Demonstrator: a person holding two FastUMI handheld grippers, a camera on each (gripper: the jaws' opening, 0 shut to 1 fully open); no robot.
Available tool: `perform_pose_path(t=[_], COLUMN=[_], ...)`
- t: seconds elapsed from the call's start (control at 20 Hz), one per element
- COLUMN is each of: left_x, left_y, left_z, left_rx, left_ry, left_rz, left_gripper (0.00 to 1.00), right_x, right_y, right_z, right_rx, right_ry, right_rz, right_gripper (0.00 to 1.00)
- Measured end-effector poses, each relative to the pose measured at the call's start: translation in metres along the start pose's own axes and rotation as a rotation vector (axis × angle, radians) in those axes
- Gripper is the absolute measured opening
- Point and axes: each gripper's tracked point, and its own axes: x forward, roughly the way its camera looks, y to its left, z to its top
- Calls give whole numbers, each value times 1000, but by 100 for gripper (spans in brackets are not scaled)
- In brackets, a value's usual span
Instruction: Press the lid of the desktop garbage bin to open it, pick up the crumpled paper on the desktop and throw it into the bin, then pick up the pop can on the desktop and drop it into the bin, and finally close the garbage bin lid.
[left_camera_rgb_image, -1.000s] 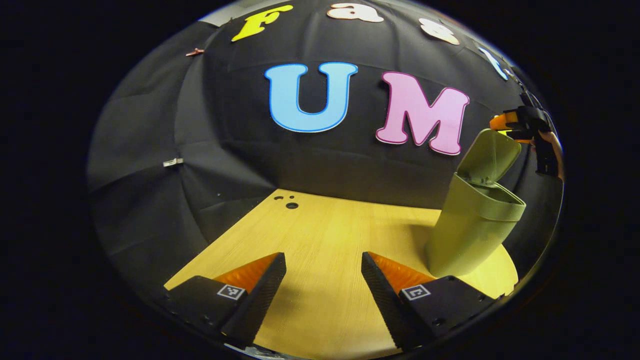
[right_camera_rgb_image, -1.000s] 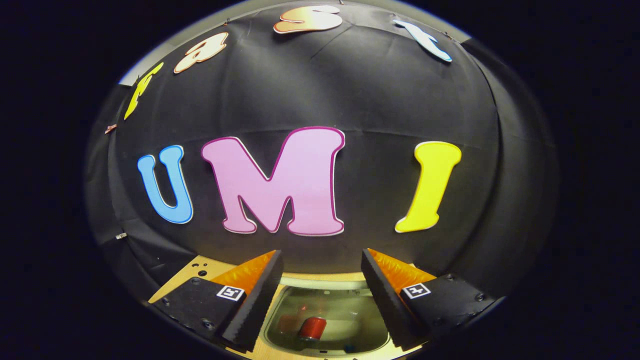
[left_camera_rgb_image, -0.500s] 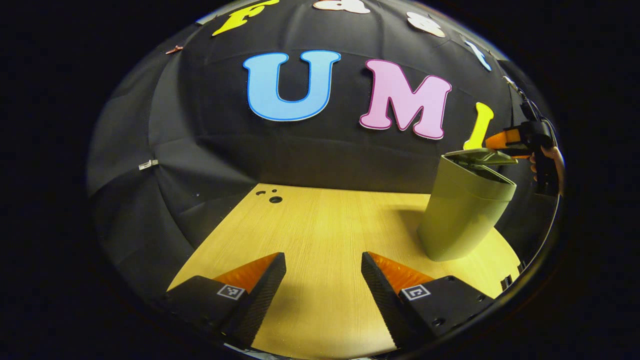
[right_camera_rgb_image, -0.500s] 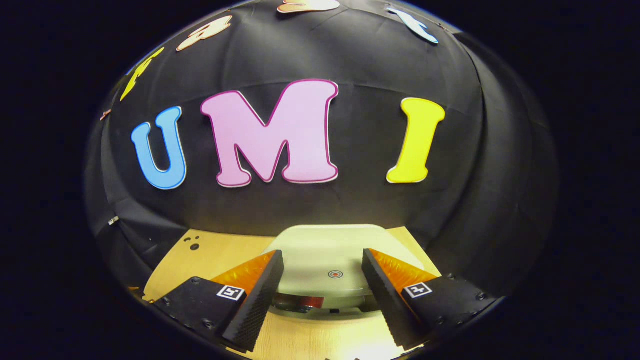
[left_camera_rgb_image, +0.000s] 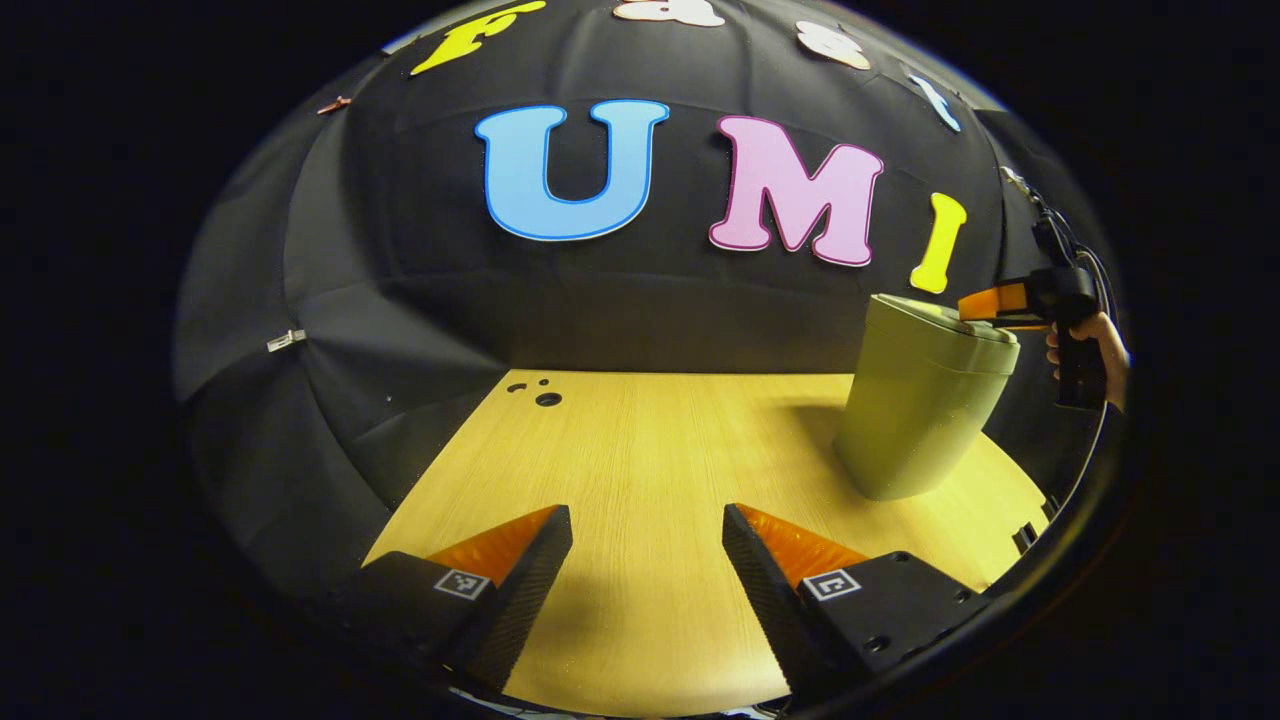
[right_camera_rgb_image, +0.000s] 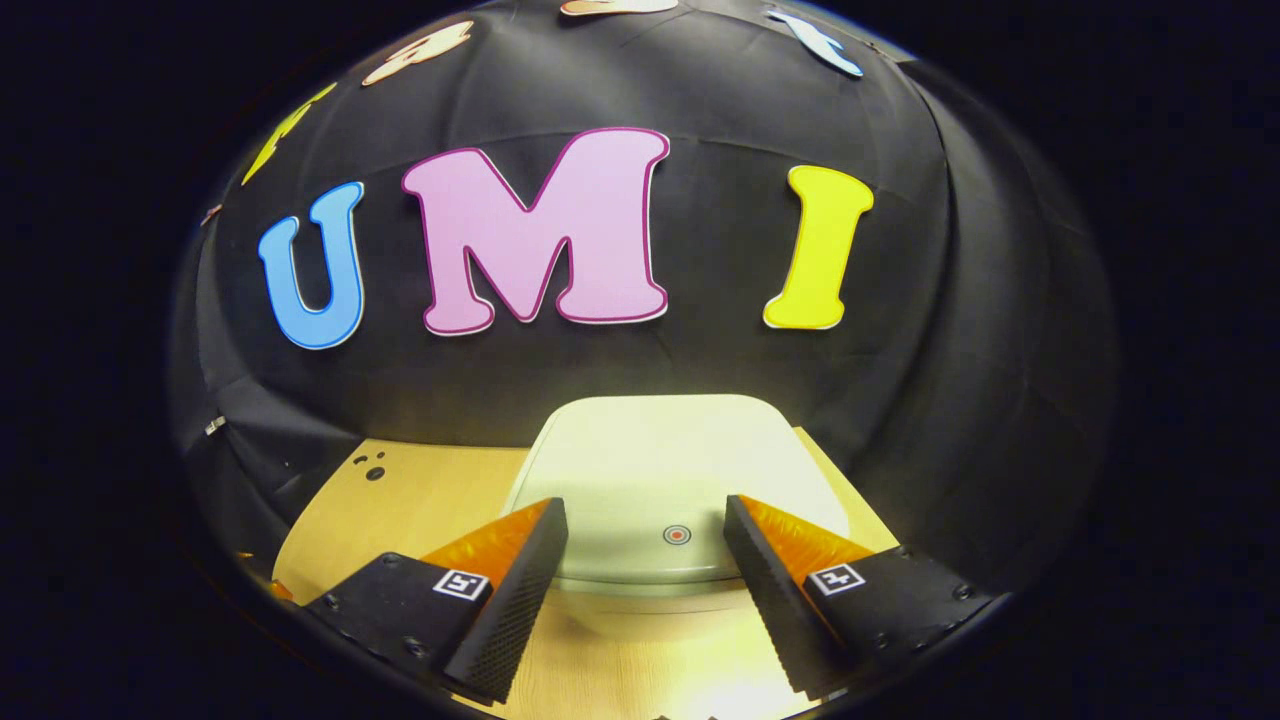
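Two spread fingers of your left gripper (left_camera_rgb_image: 647, 570) hang over the bare wooden desktop (left_camera_rgb_image: 640, 450) in the left gripper view, pinching nothing. Off to the right the green garbage bin (left_camera_rgb_image: 915, 410) stands upright on the desktop with its lid (left_camera_rgb_image: 940, 322) down. Your right gripper (left_camera_rgb_image: 985, 303), held in a hand (left_camera_rgb_image: 1095, 340), sits at the lid's near edge; it appears to touch it, though that corner is too small to be sure.

In the right gripper view, your right gripper (right_camera_rgb_image: 647, 560) has its jaws wide apart, either side of the shut lid (right_camera_rgb_image: 660, 470) and its round target mark (right_camera_rgb_image: 677, 535).
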Motion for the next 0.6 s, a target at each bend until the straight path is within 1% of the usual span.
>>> perform_pose_path(t=[0.1,0.25,0.4,0.6], left_x=[-1,-4,-7,-13], left_y=[2,2,4,3], left_z=[-3,-5,-9,-7], left_rx=[0,-8,-14,-46], left_ry=[-1,-6,-6,-15], left_rz=[-4,-11,-12,-16], left_gripper=[98,98,98,98], right_x=[4,5,6,5], right_y=[1,0,0,0], right_z=[-3,-9,-5,-3], right_rx=[19,17,20,10], right_ry=[-8,16,-34,-58], right_rz=[-6,-13,-21,-11], right_gripper=[100,100,100,100])
